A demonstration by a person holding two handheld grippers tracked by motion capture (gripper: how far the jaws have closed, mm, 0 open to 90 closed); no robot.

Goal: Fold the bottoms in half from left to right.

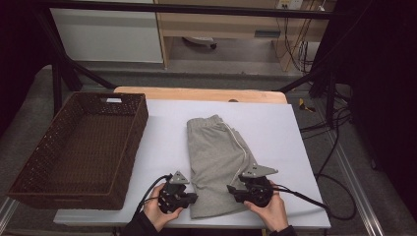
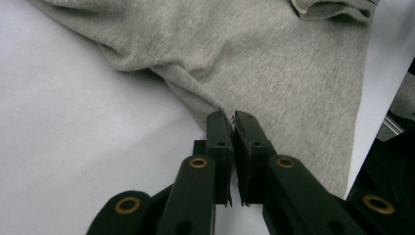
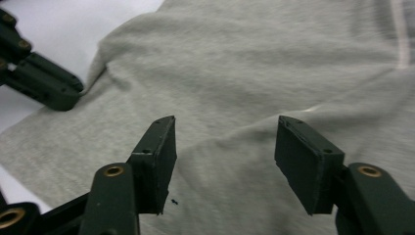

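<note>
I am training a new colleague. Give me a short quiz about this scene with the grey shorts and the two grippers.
1. True or false: the left gripper is shut on the edge of the grey shorts.
2. The right gripper has its jaws: A) shut on the cloth, B) open above the cloth, C) inside the basket.
3. Fill in: the brown wicker basket stands to the ___ of the shorts in the high view.

Key: 1 true; 2 B; 3 left.

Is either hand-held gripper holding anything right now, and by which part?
The left hand-held gripper pinches the grey shorts at their side edge. The right hand-held gripper is open, holding nothing.
</note>
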